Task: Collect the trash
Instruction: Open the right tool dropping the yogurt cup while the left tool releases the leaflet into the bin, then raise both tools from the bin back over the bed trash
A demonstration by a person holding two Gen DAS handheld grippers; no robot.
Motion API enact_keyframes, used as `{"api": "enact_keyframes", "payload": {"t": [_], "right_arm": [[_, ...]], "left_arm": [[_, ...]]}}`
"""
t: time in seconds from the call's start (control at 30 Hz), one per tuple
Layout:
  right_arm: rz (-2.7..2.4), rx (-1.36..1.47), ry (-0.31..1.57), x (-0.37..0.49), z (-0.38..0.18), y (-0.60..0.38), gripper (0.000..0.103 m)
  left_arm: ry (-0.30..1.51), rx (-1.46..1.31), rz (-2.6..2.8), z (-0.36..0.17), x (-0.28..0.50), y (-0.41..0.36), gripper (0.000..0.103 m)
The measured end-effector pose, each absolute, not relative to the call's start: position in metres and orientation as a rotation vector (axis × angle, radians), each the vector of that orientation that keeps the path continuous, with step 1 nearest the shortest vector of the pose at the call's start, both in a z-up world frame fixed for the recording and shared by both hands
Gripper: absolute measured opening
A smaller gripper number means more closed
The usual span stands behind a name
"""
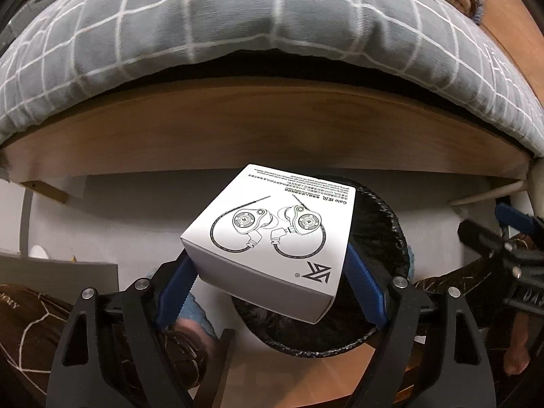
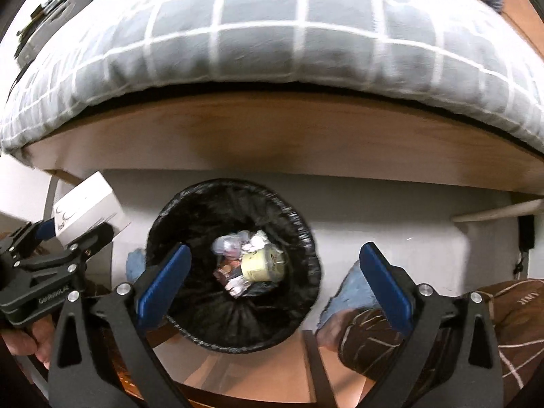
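Observation:
My left gripper is shut on a white earphone box with a line drawing of earbuds on top, its blue pads pressing on the box's two sides. The box hangs partly over a round bin lined with a black bag. In the right wrist view the same box and left gripper are at the left of the bin. My right gripper is wide open and empty, right above the bin's mouth. Inside lie a pale yellow cup and crumpled wrappers.
A bed with a grey checked quilt on a wooden frame overhangs the bin at the back. A person's legs in brown patterned trousers and blue slippers stand on either side of the bin.

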State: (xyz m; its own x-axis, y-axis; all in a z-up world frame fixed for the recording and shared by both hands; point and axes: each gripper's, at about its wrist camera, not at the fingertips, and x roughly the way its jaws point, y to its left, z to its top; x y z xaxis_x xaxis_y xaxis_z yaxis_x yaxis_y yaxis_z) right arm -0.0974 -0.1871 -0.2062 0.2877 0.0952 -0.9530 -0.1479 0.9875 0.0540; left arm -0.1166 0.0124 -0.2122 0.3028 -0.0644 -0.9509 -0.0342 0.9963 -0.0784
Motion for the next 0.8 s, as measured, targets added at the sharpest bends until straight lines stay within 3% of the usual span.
{"api": "enact_keyframes", "payload": {"t": [0.8], "right_arm": [[0.027,-0.059,1.224,-0.083,-0.201,-0.228,0.096]], "left_arm": [[1.287,0.019,-0.165,-0.234,-0.106,-0.066,0.081]]}}
